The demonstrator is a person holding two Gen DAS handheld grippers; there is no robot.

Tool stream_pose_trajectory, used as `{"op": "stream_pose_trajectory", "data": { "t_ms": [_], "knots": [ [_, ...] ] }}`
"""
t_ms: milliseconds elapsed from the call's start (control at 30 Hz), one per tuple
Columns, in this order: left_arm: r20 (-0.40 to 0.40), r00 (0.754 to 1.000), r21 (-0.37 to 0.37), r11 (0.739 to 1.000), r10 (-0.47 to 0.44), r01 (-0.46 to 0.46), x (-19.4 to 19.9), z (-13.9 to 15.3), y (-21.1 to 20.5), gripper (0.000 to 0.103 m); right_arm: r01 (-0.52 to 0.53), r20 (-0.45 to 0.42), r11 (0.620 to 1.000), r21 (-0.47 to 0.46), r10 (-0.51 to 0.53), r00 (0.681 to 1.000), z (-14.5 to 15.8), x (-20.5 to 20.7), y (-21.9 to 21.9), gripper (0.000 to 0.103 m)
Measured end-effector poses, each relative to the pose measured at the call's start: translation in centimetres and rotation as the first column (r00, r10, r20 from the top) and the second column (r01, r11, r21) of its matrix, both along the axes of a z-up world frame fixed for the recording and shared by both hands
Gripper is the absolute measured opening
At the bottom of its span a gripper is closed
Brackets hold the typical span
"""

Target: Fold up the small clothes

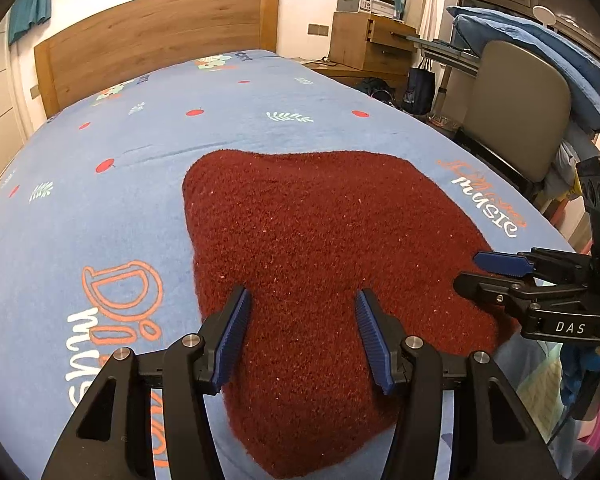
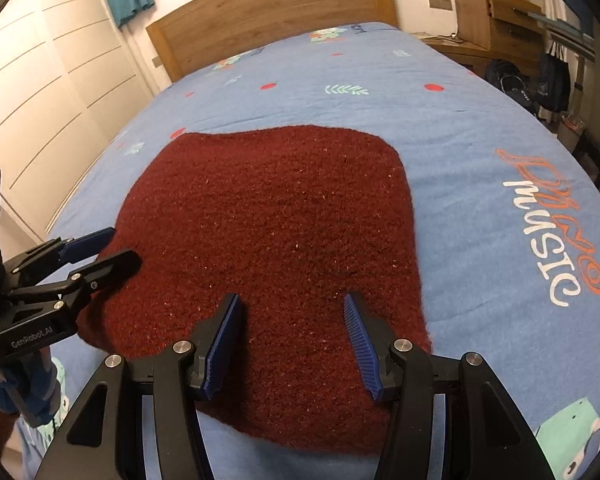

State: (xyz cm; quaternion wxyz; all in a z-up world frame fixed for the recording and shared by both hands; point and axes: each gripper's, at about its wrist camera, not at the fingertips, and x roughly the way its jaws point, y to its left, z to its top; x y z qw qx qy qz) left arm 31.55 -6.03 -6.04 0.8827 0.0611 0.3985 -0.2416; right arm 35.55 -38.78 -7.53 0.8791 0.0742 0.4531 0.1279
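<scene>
A dark red knitted garment lies flat on the blue printed bedsheet, its near edge close to the front of the bed. My left gripper hangs over the garment's near left part, open, with nothing between its blue pads. My right gripper reaches in from the right at the garment's right edge. In the right wrist view the garment fills the middle. There my right gripper stands open above its near edge, and my left gripper is open at its left edge.
A wooden headboard closes the far end of the bed. To the right stand a grey chair piled with blue bedding, a wooden cabinet with a printer, and bags on the floor. A white wardrobe lines the left side.
</scene>
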Motion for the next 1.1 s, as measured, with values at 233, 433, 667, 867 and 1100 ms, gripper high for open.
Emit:
{"op": "stream_pose_trajectory", "data": {
  "t_ms": [233, 433, 667, 867, 1100],
  "knots": [
    [-0.010, 1.000, -0.008, 1.000, 0.001, -0.001, -0.2, 0.3, 0.5, 0.050, -0.002, -0.006, 1.000, -0.002, 0.002, 1.000, 0.1, -0.9, -0.7, 0.055],
    [-0.020, 1.000, -0.018, 1.000, 0.002, -0.002, 0.2, 1.4, 1.2, 0.050, -0.005, -0.020, 1.000, -0.031, 0.005, 1.000, 1.0, -2.1, -0.9, 0.055],
    [-0.017, 0.998, -0.042, 0.997, 0.058, -0.058, 3.8, 3.6, 2.4, 0.054, 0.010, 0.051, 0.999, -0.031, -0.009, 0.999, 4.2, -0.8, -1.0, 0.055],
    [-0.067, 0.997, -0.038, 0.999, 0.026, -0.029, 7.7, 3.8, 0.2, 0.054, 0.015, 0.040, 0.999, -0.035, -0.014, 0.999, 3.4, 4.4, 0.1, 0.056],
    [-0.161, 0.985, 0.000, 0.998, 0.058, -0.059, 11.8, 0.3, -1.0, 0.060, 0.062, -0.012, 0.997, -0.051, -0.063, 0.998, 0.4, 8.6, -0.6, 0.057]
  ]
}}
